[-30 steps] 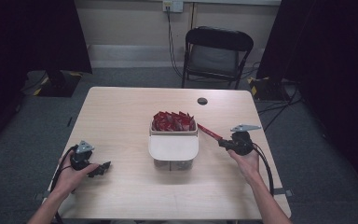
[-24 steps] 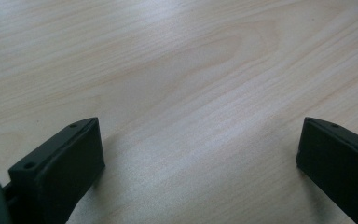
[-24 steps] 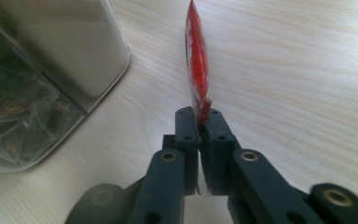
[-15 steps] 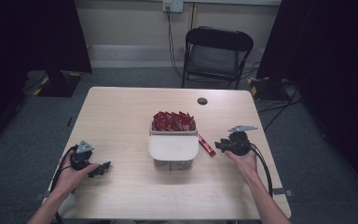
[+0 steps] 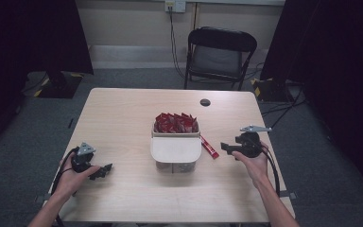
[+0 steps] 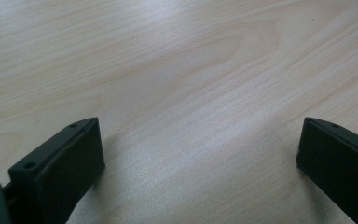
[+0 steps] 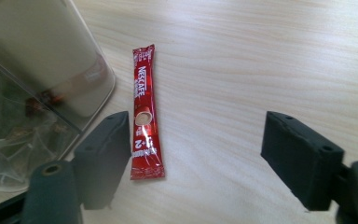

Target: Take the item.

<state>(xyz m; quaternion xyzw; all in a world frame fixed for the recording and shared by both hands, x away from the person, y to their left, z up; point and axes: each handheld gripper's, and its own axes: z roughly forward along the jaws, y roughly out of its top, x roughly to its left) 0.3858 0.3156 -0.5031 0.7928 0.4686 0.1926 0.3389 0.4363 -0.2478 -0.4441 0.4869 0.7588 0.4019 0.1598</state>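
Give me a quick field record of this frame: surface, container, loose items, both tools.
surface: light wood table
container: clear box with a cream lid, mid-table, red sachets in its far end
loose item: red Nescafe stick flat on the table, just right of the box
left tool: open, nothing between its jaws, low over bare wood
right tool: open, stick lies by one jaw, not gripped
other: small dark disc near the far edge

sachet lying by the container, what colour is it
Red with white lettering, clearest in the right gripper view: sachet.
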